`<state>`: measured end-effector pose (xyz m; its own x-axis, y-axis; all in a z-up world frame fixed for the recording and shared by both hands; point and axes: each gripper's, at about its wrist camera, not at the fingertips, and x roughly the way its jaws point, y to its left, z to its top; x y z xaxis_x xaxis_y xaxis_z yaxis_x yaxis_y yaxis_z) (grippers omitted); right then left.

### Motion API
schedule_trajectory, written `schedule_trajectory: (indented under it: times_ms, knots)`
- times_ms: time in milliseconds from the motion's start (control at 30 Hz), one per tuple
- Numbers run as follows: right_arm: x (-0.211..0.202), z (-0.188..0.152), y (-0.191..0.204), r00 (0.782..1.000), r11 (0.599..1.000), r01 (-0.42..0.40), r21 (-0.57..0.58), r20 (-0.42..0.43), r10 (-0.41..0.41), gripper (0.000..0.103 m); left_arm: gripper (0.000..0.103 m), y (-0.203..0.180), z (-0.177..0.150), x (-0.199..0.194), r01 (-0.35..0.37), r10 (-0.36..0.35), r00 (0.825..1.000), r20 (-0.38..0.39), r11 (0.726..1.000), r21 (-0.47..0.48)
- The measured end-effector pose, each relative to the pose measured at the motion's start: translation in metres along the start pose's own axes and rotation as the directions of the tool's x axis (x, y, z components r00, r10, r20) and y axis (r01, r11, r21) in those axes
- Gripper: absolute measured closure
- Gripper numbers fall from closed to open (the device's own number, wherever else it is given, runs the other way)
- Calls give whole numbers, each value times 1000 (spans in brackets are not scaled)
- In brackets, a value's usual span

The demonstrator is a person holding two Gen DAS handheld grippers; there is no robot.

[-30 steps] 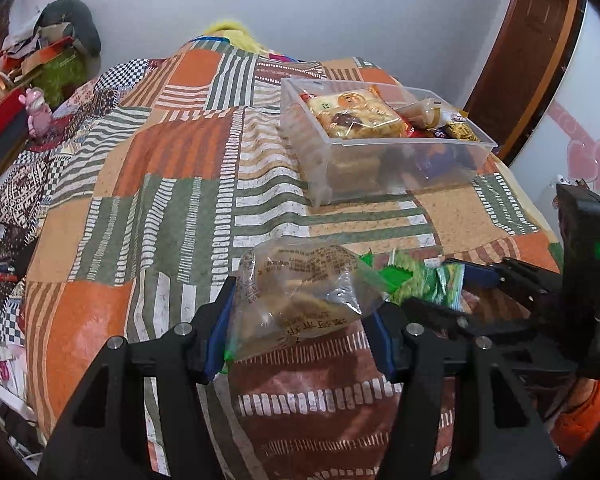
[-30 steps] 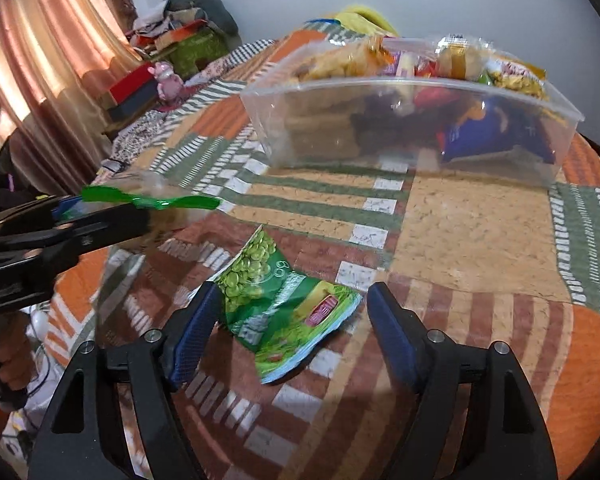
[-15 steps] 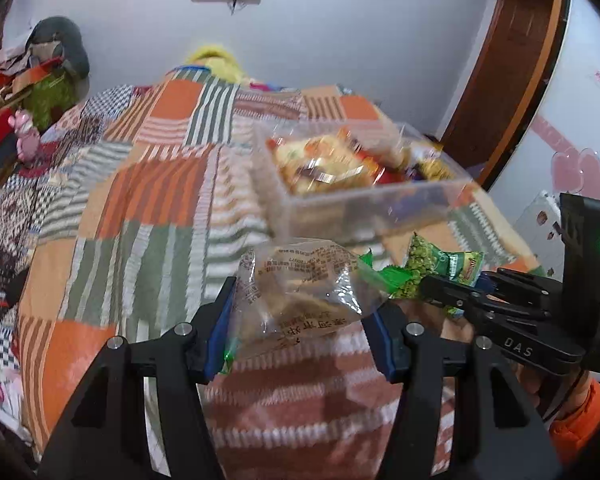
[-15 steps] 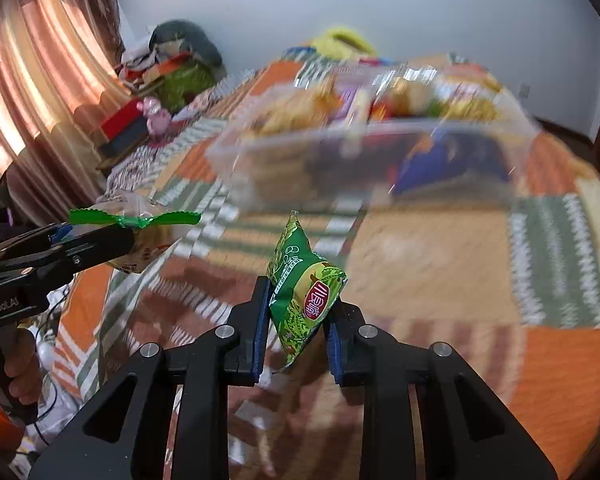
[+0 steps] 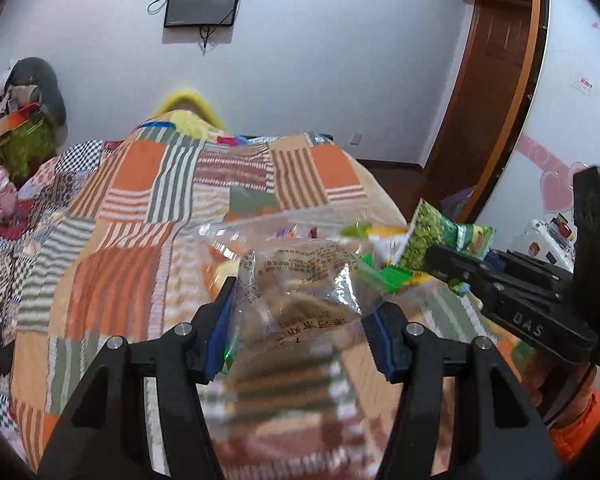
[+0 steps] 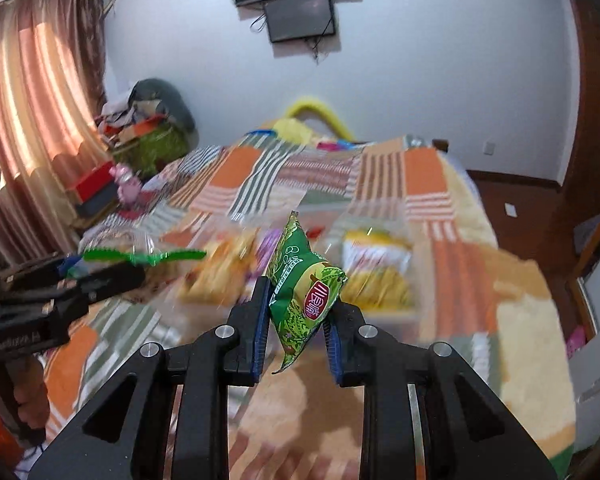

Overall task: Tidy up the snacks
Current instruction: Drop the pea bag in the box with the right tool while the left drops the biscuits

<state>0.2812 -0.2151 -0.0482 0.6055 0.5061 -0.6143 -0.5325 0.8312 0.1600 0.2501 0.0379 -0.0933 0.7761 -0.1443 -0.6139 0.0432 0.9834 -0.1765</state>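
Two snack packets held up over the patchwork bedspread (image 5: 111, 240).

At lower centre of the left wrist view, the left gripper (image 5: 300, 316) pinches a clear biscuit packet (image 5: 295, 280). At centre of the right wrist view, the right gripper (image 6: 295, 312) clamps a green pea-snack packet (image 6: 306, 284). Behind both, mid-frame, the clear plastic snack bin (image 6: 380, 316) is blurred.

1. A patchwork quilt of orange, green and striped squares (image 5: 147, 208) is covering the bed.
2. A dark flat screen (image 6: 300, 16) is hanging on the pale wall (image 5: 340, 60).
3. Daylight is glowing through pink-striped curtains (image 6: 31, 112).
4. A brown wooden door (image 5: 484, 92) is standing beside the bed.
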Motion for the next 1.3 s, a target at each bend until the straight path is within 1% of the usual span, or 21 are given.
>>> schedule_trajectory:
  times_ms: [100, 200, 300, 500, 533, 600, 667, 700, 733, 833, 967, 1033, 1133, 1233, 1300]
  knots:
    - [10, 15, -10, 1000, 1000, 16, 18, 22, -17, 81, 45, -1, 15, 21, -20, 20, 1000, 8, 1000, -2]
    - [24, 27, -18, 1000, 999, 23, 30, 20, -24, 81, 45, 3, 30, 44, -41, 41, 999, 0, 999, -14]
    - [41, 31, -20, 1000, 999, 30, 23, -8, -30, 81, 45, 6, 39, 66, -73, 73, 997, -2, 997, -22]
    - [73, 28, -27, 996, 998, 49, 27, -81, -46, 80, 44, 6, 39, 93, -62, 61, 997, -40, 998, -30]
    - [77, 28, -28, 994, 998, 53, 27, -94, -51, 79, 43, 6, 37, 97, -58, 56, 997, -60, 998, -30]
    - [77, 26, -30, 993, 997, 67, 29, -97, -64, 78, 37, 6, 33, 102, -44, 41, 995, -86, 998, -33]
    - [73, 24, -31, 993, 997, 74, 30, -95, -70, 73, 33, 7, 28, 100, -43, 40, 995, -91, 998, -40]
    - [69, 23, -32, 993, 997, 75, 34, -89, -72, 69, 29, 8, 27, 99, -40, 36, 995, -94, 998, -46]
    - [67, 23, -33, 994, 996, 76, 36, -83, -73, 63, 26, 8, 25, 97, -37, 32, 995, -96, 998, -53]
    - [52, 23, -34, 995, 996, 85, 27, -58, -83, 58, 22, 8, 22, 85, -21, 16, 996, -90, 998, -58]
    - [21, 29, -30, 997, 997, 80, 12, -6, -80, 56, 19, 1, 24, 49, -2, 1, 1000, -30, 999, -34]
    - [9, 33, -28, 997, 997, 72, 9, 20, -72, 56, 14, -4, 25, 31, 10, -10, 1000, -3, 1000, -24]
    - [-21, 36, -24, 997, 999, 45, 5, 67, -45, 56, 13, -16, 29, -1, 14, -14, 999, 45, 1000, 8]
    - [-56, 40, -15, 992, 999, 30, -11, 125, -29, 56, 13, -26, 33, -38, 9, -12, 994, 109, 999, 31]
    - [-74, 41, -9, 987, 999, 28, -21, 160, -24, 56, 13, -32, 35, -69, 2, -8, 985, 170, 999, 34]
